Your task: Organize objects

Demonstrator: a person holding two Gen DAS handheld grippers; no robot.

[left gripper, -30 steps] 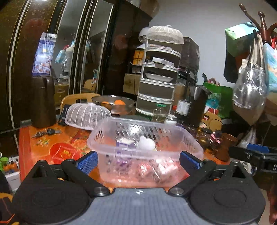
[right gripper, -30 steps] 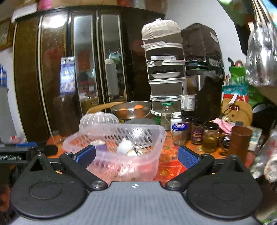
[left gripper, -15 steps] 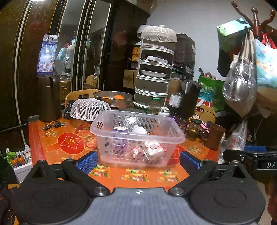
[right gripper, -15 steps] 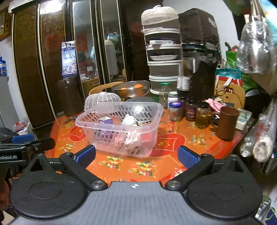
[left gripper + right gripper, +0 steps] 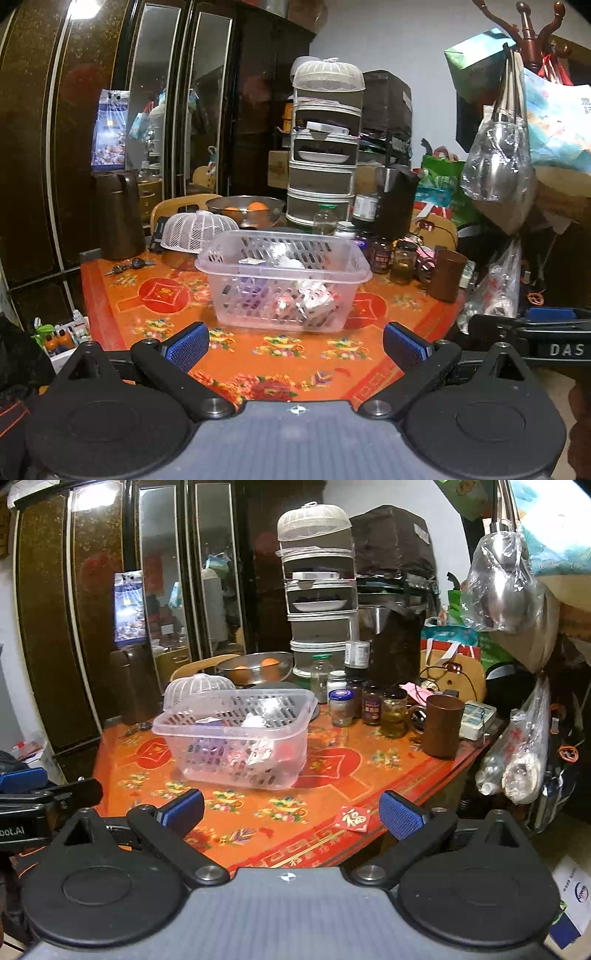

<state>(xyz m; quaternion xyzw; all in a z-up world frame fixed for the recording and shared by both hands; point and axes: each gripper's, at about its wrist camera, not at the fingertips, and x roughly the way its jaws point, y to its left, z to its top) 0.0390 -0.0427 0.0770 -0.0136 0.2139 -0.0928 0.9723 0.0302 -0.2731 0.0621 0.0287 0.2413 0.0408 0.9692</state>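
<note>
A clear plastic basket [image 5: 284, 277] [image 5: 236, 738] holding several small packets stands on the orange patterned table [image 5: 155, 317] [image 5: 332, 775]. My left gripper [image 5: 297, 345] is open and empty, held back over the table's near edge, well short of the basket. My right gripper [image 5: 291, 812] is open too, nothing between its blue pads, near the front edge with the basket ahead and to the left. A small red paper square [image 5: 351, 818] lies near that edge. Each gripper shows at the side of the other's view.
Behind the basket are a white mesh cover [image 5: 199, 230], a metal bowl of oranges [image 5: 245, 210], several jars [image 5: 371, 709], a brown cup [image 5: 441, 725], a dark jug [image 5: 118, 214] and a tiered food rack [image 5: 325, 147]. Bags hang at the right [image 5: 498, 158].
Both grippers have pulled back from the basket, which now looks smaller and farther. More of the table front shows. Both stay open and empty.
</note>
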